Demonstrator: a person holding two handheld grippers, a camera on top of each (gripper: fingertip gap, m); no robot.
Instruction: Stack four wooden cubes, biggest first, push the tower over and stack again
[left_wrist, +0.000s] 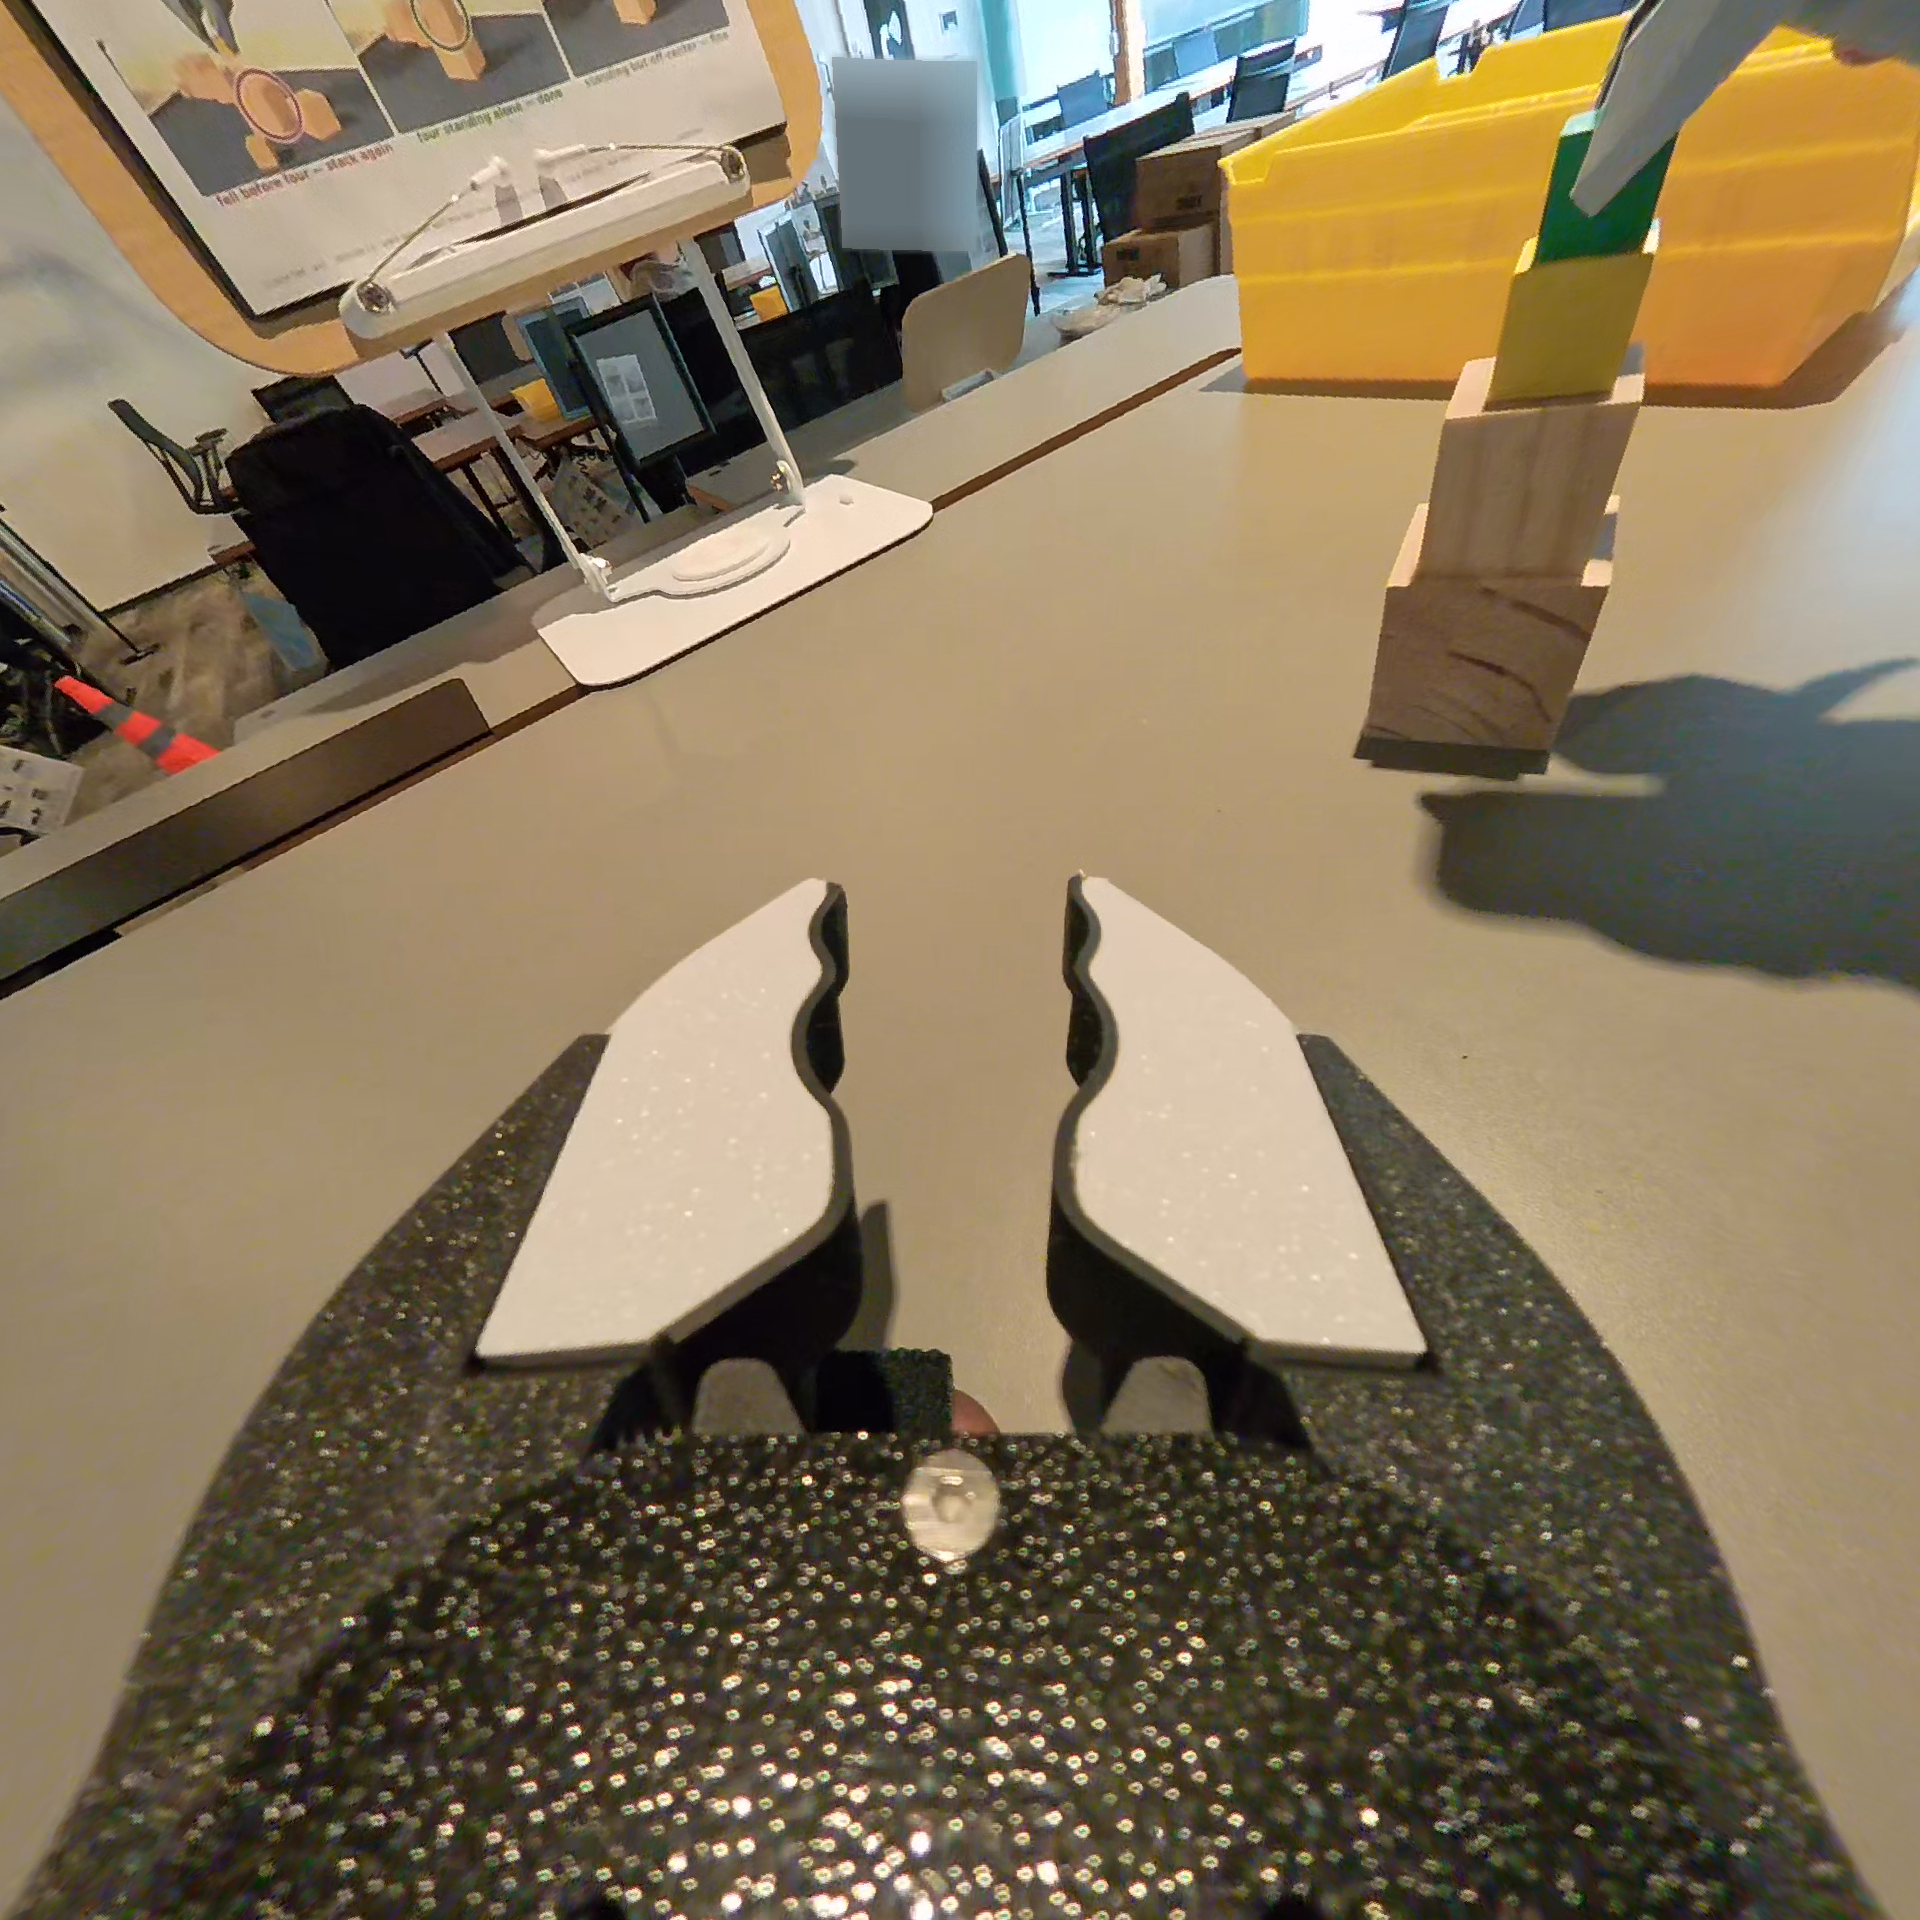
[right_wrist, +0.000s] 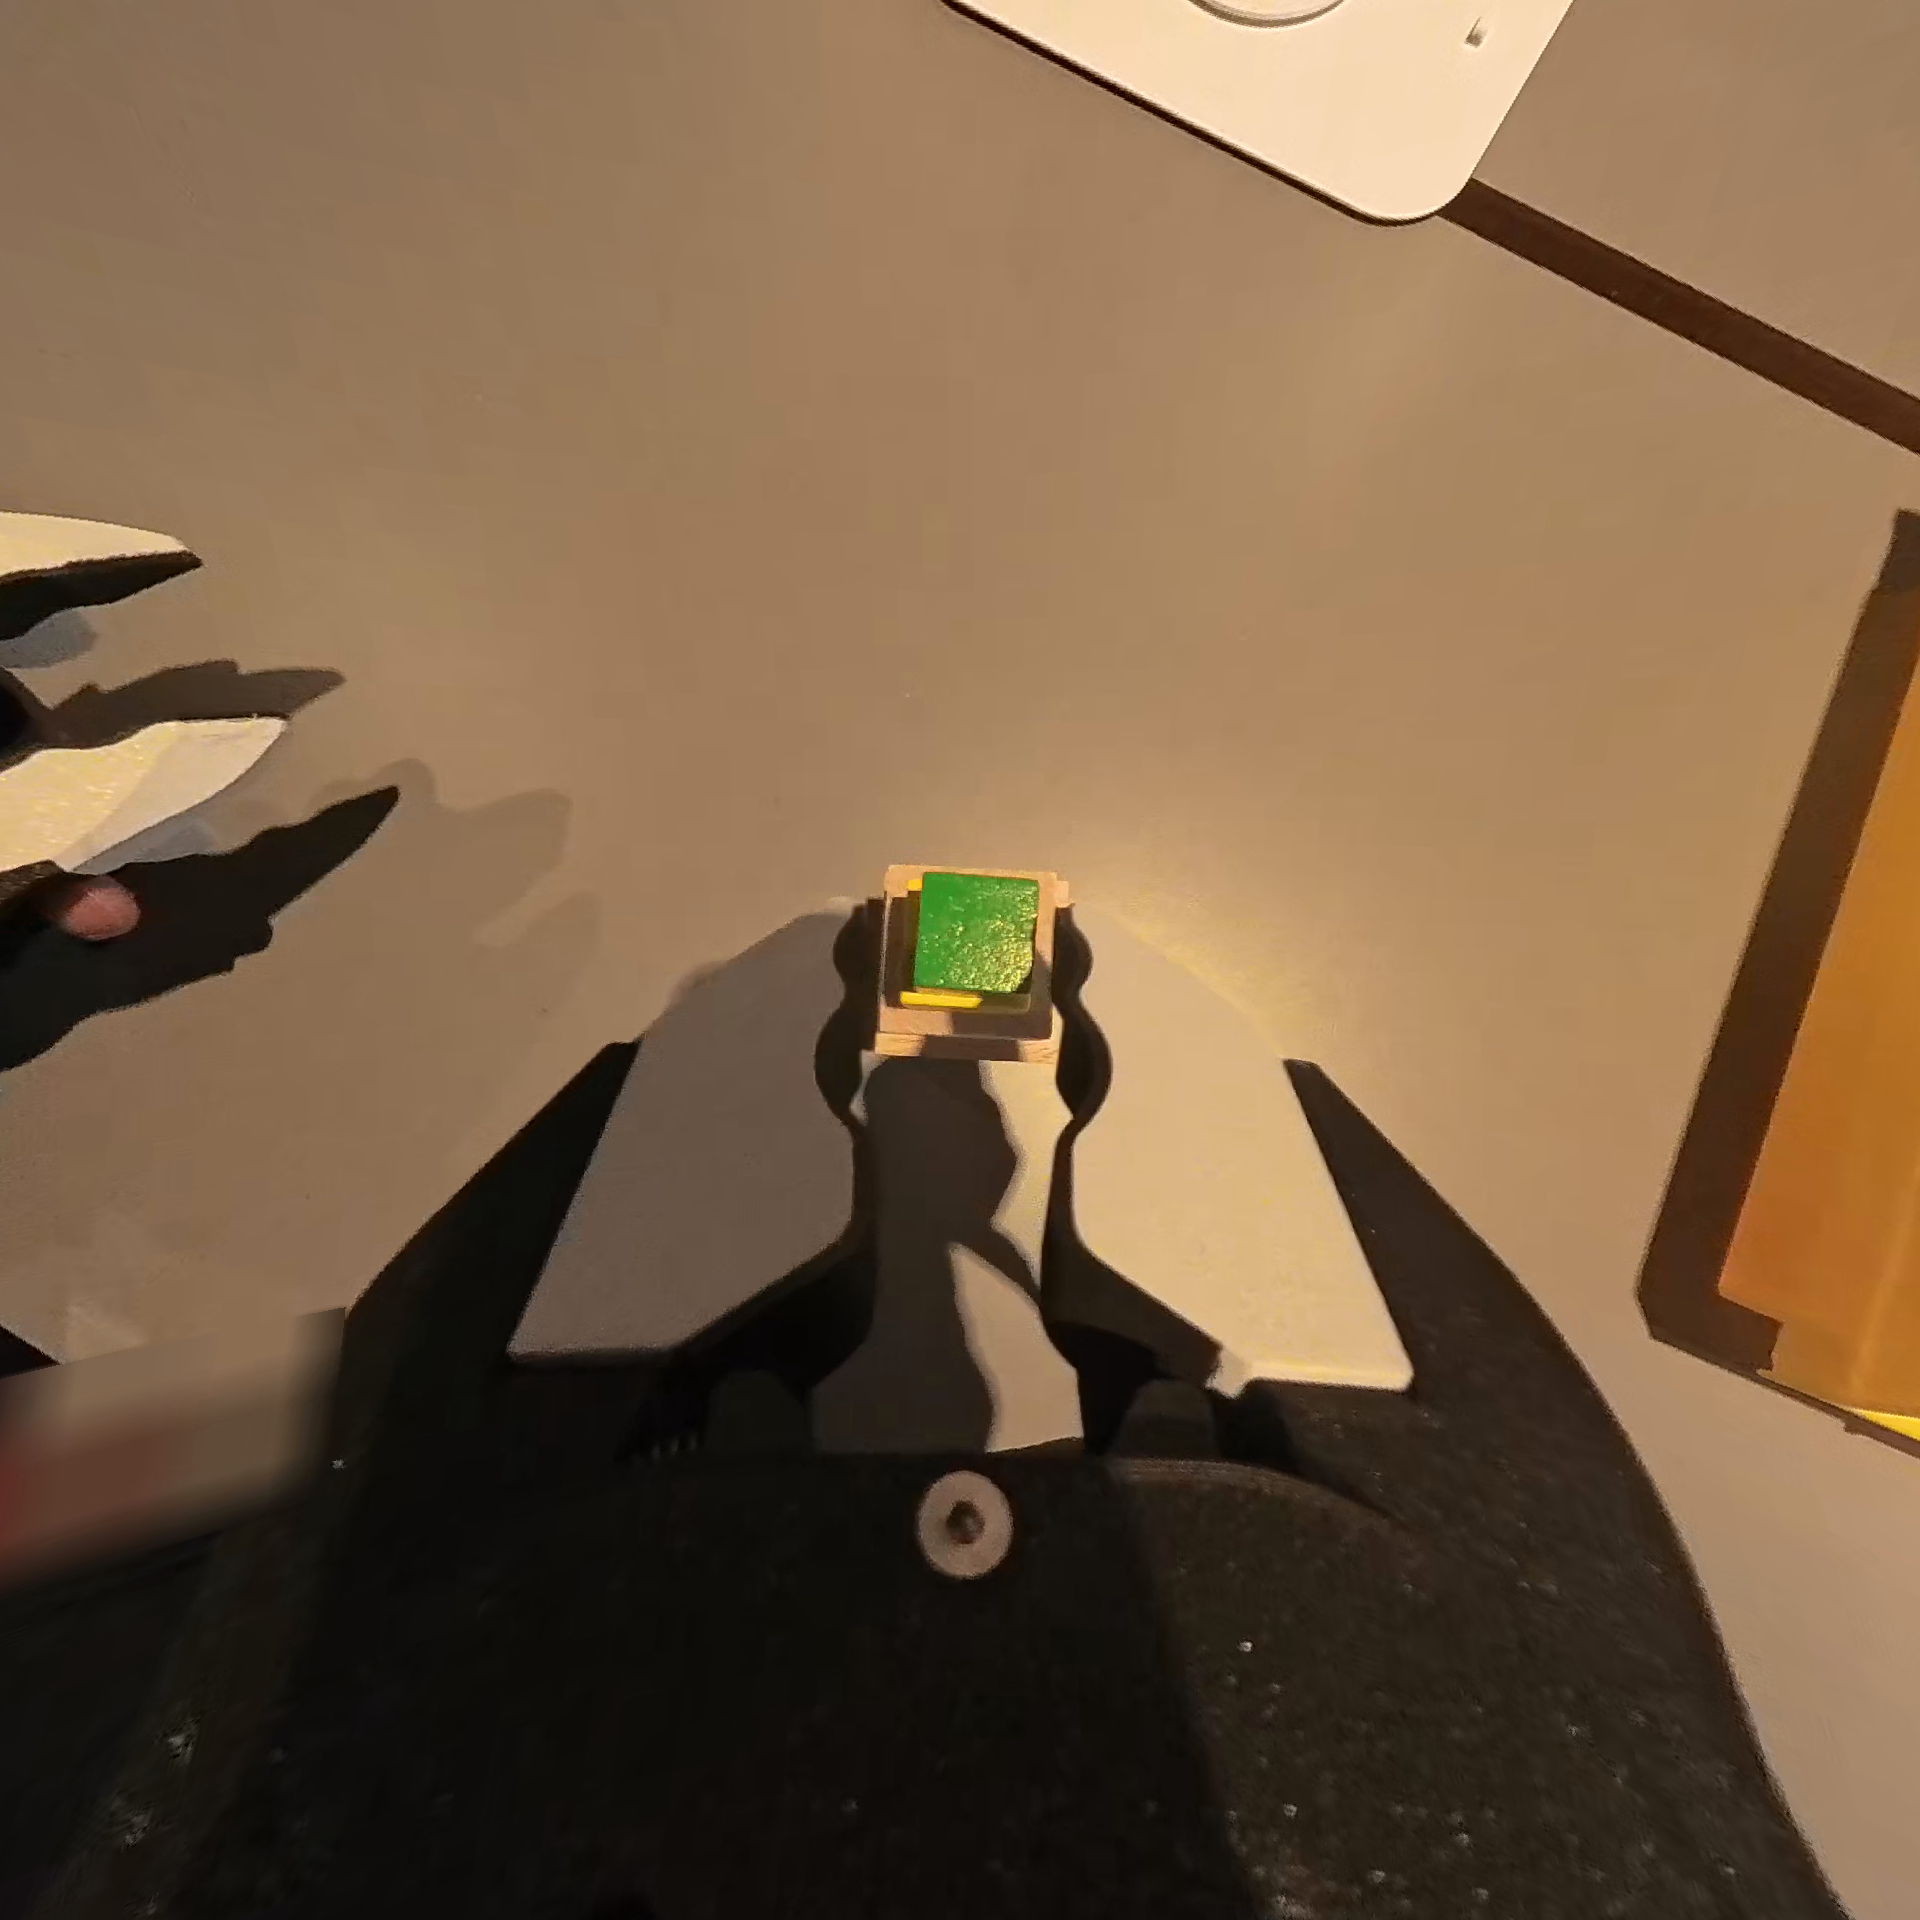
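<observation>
A tower of four cubes stands on the grey table (left_wrist: 1039, 727) at the right of the left wrist view. From the bottom up it is a large wooden cube (left_wrist: 1475, 644), a smaller wooden cube (left_wrist: 1527, 478), a yellow cube (left_wrist: 1569, 322) and a green cube (left_wrist: 1579, 229). My right gripper (right_wrist: 964, 920) looks straight down on the tower. Its fingers stand on either side of the green cube (right_wrist: 977, 935) with small gaps showing, so it is open. One of its fingers (left_wrist: 1662, 104) shows beside the green cube. My left gripper (left_wrist: 956, 894) is open and empty, low over the table, left of the tower.
Yellow bins (left_wrist: 1403, 260) stand behind the tower, and one shows at the right edge of the right wrist view (right_wrist: 1818, 1039). A white stand with a flat base (left_wrist: 727, 582) holds an instruction board at the back left. A dark seam (right_wrist: 1662, 301) runs across the table. Measured from the fingertips, the smaller wooden cube (left_wrist: 1527, 478) is 5 cm or so from the right gripper and 15 cm from the left.
</observation>
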